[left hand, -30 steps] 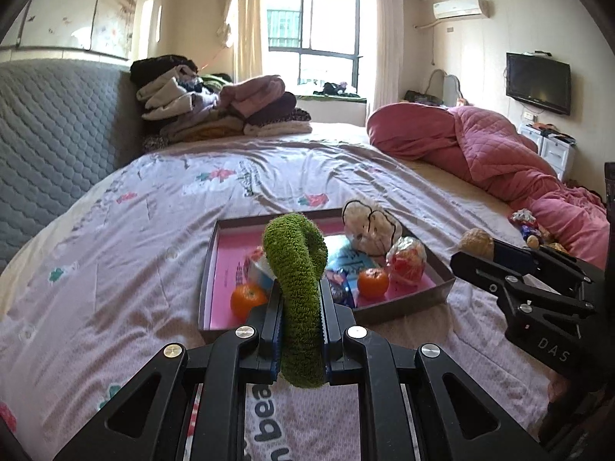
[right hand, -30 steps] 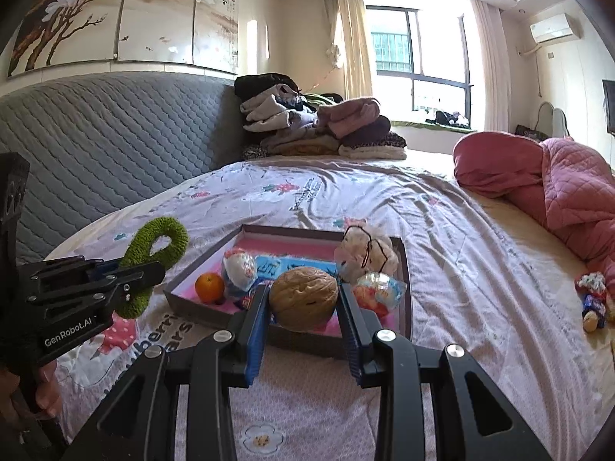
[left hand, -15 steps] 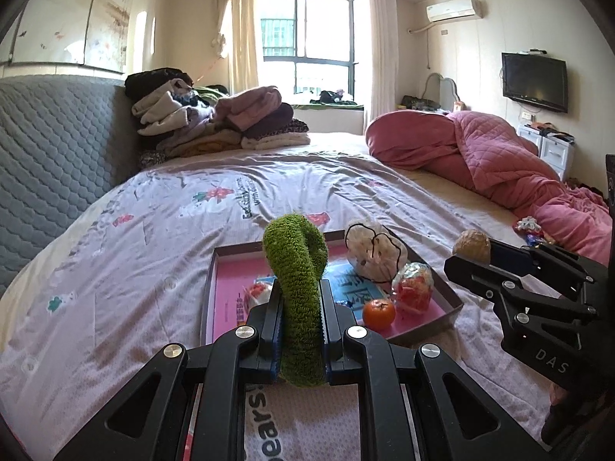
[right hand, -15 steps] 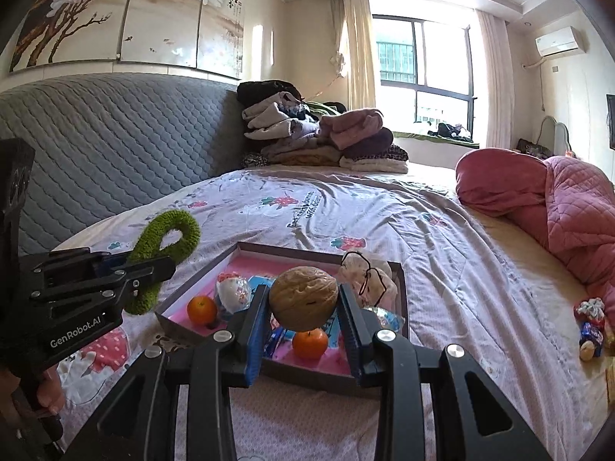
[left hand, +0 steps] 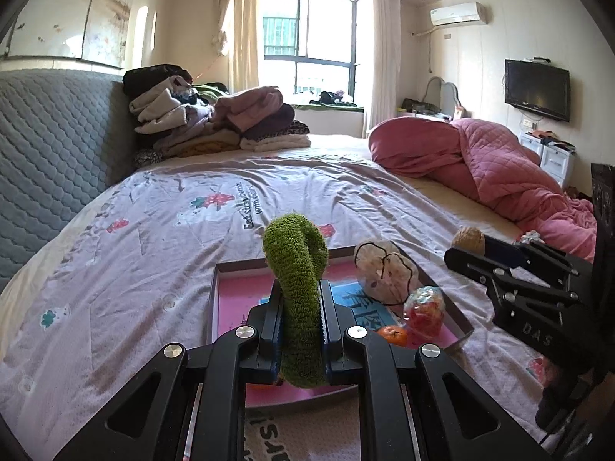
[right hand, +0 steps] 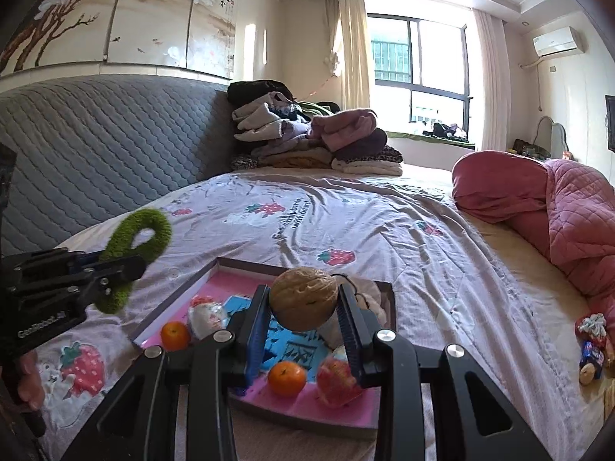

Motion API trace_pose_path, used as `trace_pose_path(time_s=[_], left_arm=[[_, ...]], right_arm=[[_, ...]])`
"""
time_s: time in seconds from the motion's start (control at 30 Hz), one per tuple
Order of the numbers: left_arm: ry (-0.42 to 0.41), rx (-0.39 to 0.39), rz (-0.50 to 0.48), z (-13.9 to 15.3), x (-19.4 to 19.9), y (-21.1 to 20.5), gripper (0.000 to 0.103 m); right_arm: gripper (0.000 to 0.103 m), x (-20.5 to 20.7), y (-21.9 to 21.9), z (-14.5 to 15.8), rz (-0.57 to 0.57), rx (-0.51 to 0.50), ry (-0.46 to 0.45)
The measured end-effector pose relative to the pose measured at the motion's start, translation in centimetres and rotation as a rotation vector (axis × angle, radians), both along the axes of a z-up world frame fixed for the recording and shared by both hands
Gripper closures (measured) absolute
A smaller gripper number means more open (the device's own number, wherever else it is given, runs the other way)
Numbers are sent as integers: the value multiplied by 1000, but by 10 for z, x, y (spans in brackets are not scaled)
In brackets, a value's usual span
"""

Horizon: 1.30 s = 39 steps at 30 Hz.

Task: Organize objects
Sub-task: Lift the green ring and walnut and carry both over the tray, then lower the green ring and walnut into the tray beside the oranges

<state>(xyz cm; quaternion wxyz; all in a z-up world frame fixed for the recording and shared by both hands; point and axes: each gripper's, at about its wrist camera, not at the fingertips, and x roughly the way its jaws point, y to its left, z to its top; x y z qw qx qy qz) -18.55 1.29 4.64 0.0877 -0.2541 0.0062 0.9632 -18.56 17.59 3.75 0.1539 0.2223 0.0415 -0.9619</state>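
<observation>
Both tools are loaded right now. My left gripper (left hand: 300, 322) is clamped on the green fuzzy loop (left hand: 298, 269), jaws pinched nearly together around its lower stretch, the loop standing up out of them. My right gripper (right hand: 303, 317) has the walnut (right hand: 303, 297) squeezed between its pads, jaws only as wide as the nut.

Both loads hang above the pink tray (right hand: 177, 292) on the bedsheet (left hand: 153, 230), neither one set down yet. Already in the tray, from the right wrist view: one orange (right hand: 175, 335) at nine o'clock of the walnut by the near-left rim, a wrapped ball (right hand: 203, 317) just beside it, a second orange (right hand: 287, 377) at six o'clock, and a red wrapped fruit (right hand: 338, 378) next to that. A pale mesh pouch (left hand: 384, 272) sits at the tray's far side, behind the walnut.

So I'd call this well past halfway: five things are in the tray, two are in my hands over it. What's left, as I read it, is lowering and releasing the loop and the walnut, then going for the small toys (right hand: 592, 342) lying loose on the sheet at three o'clock, well apart from the tray, if those belong to the job. Bare pink floor shows on the tray's left, at nine o'clock of the loop.
</observation>
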Motion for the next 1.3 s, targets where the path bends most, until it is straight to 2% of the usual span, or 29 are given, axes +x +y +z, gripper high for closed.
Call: trace_pose_path(time_s=[0.23, 0.53, 1.3], left_arm=[[-29, -12, -3, -14, -22, 2, 88], [-94, -21, -5, -41, -40, 5, 88], [-223, -31, -50, -82, -49, 19, 88]], right_arm=[[68, -26, 1, -8, -1, -9, -33], [68, -51, -12, -28, 17, 26, -82], [68, -89, -25, -71, 45, 99, -232]])
